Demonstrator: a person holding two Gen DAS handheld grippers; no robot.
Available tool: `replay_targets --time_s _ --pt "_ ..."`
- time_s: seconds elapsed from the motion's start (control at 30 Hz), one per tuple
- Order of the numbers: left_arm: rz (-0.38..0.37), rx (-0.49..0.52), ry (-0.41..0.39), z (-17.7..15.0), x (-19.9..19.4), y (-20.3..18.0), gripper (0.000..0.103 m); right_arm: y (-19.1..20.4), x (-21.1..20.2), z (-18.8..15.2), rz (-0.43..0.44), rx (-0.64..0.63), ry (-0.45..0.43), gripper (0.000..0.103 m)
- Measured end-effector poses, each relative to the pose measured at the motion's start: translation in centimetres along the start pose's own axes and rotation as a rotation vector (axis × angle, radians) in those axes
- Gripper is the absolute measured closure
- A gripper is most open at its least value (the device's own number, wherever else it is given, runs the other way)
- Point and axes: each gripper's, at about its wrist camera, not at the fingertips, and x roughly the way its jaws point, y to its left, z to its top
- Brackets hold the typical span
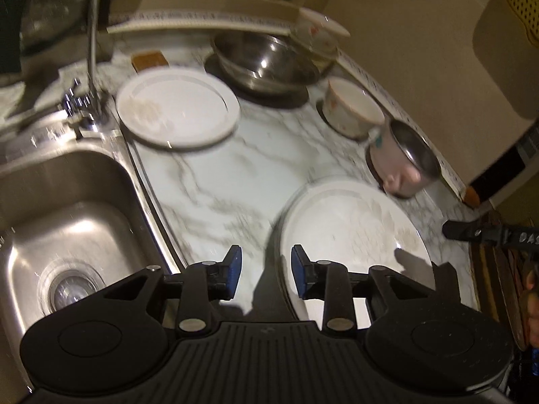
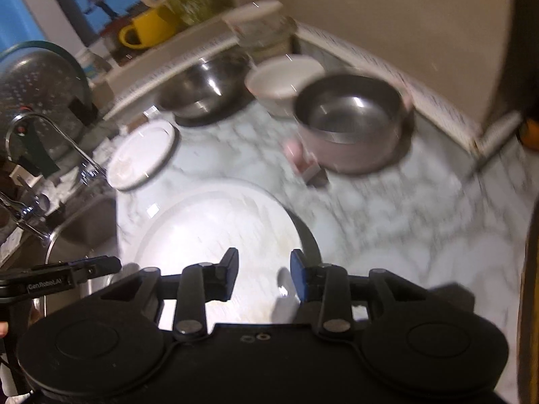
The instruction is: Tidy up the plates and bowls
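Observation:
A large white plate point(image 1: 350, 232) lies on the marble counter near me; it also shows in the right wrist view point(image 2: 215, 232). A smaller white plate point(image 1: 178, 106) lies by the sink; it also shows in the right wrist view point(image 2: 141, 153). Behind stand a steel bowl point(image 1: 266, 60), a white patterned bowl point(image 1: 353, 107) and a pink steel-lined bowl point(image 1: 404, 158). The same bowls appear in the right wrist view: steel point(image 2: 202, 87), white point(image 2: 283, 82), pink point(image 2: 353, 121). My left gripper point(image 1: 266, 271) is open and empty over the large plate's left edge. My right gripper point(image 2: 264, 277) is open and empty above that plate.
A steel sink point(image 1: 74, 222) with a tap point(image 1: 92, 33) lies to the left. A ledge at the back holds a yellow mug point(image 2: 148, 30) and a stack of small bowls point(image 2: 262, 30). A colander point(image 2: 37, 91) stands beyond the tap. The wall bounds the counter on the right.

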Motion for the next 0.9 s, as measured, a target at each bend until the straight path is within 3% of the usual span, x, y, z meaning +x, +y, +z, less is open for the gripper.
replay_targets --time_s 0.13,0.2,0.27,0.6,0.9 --pt "0.03 -0.005 -0.059 2.1 -0.4 0.9 0.035 2.1 0.8 2.9 0.053 -0.064 -0.021 0.045" --pt "0.041 -0.004 -0.091 3.2 -0.6 1.2 0.034 2.9 1.7 4.1 0.082 -0.077 -0.024 0.037" --pt "0.049 -0.005 -0.088 4.4 -0.3 1.5 0.028 3.7 2.8 5.3 0.095 -0.077 -0.02 0.037" --pt "0.121 -0.088 -0.108 8.4 2.0 4.3 0.027 7.0 9.3 10.5 0.117 -0.114 0.018 0.016" --pt "0.14 -0.159 -0.075 10.0 4.8 6.8 0.027 8.6 15.1 13.2 0.173 -0.089 0.09 0.016"
